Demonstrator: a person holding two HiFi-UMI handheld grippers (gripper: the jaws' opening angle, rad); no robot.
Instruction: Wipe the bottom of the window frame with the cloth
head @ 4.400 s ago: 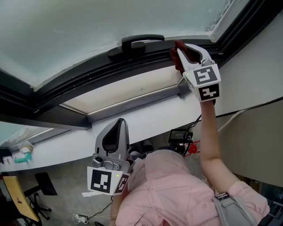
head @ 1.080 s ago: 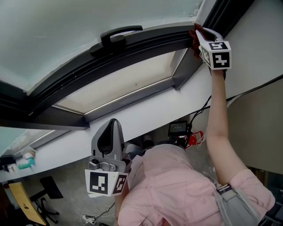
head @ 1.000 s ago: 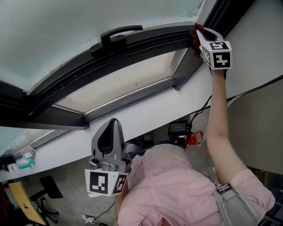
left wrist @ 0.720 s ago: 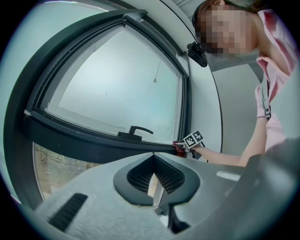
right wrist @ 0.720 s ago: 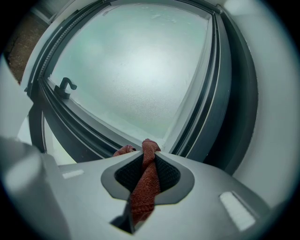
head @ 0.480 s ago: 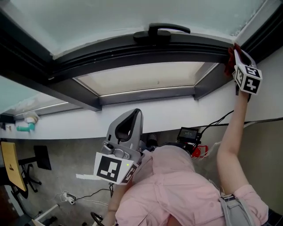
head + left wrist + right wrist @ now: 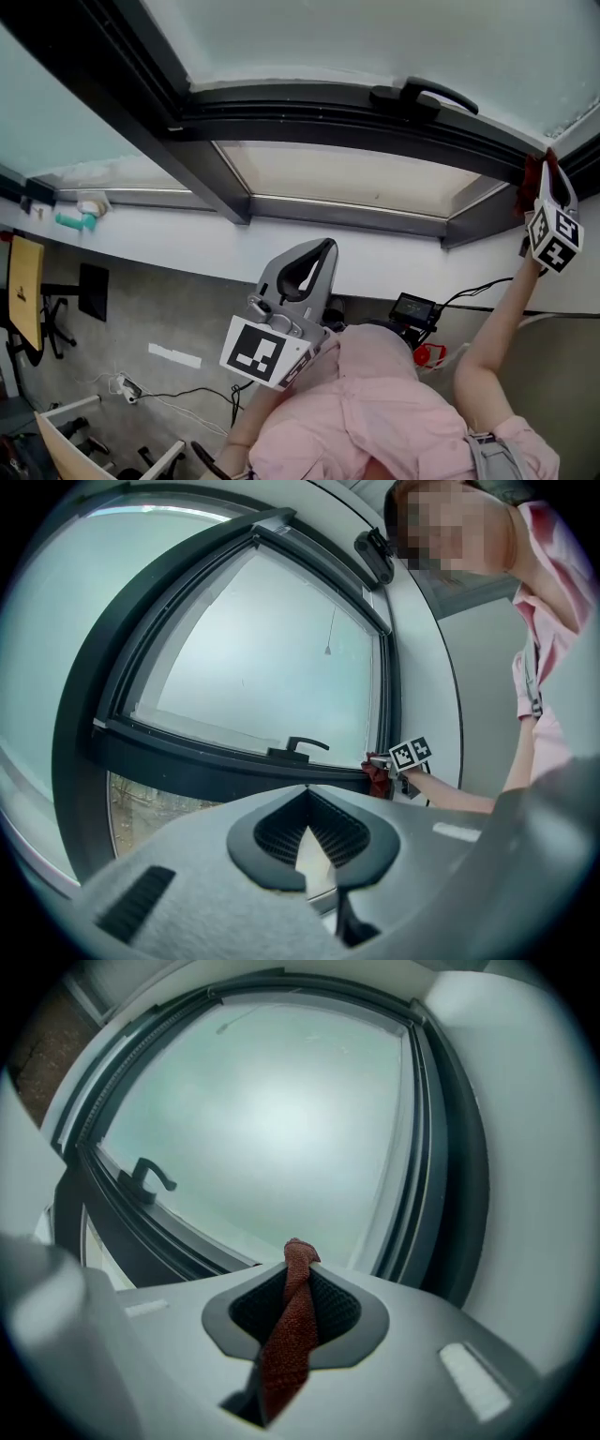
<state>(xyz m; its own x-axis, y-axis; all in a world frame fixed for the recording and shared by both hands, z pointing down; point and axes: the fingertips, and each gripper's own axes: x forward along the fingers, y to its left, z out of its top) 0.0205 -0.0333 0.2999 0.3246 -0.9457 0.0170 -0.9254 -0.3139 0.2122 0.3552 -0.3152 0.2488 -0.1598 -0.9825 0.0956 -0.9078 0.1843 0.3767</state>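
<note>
The far side of the scene is a large tilted window. Pale frosted glass [image 7: 356, 37] sits above, and along its lower edge runs the dark window frame [image 7: 319, 117], with a black handle [image 7: 424, 94] towards the right. A white sill [image 7: 187, 246] runs below it.

Our right gripper [image 7: 547, 180] is stretched out on a raised arm [image 7: 492, 328] to the far right end of that lower rail, in the corner where it meets the upright. Its jaws are clamped on the red cloth [image 7: 289, 1335], which runs between them as a twisted strip and pokes out past the tips. We judge that this free end is meant to rub the frame, so the plastic need not scrape it. In the head view the cloth appears to lie against the corner, though we cannot confirm contact.

Our left gripper [image 7: 322, 247] hangs near the body, well apart from the window, its jaws closed together on nothing. We think it has no part in the wiping and is simply held clear.

We take the wipe to be at the right end of the rail. Whether the stretch to the left is done, we cannot tell.
</note>
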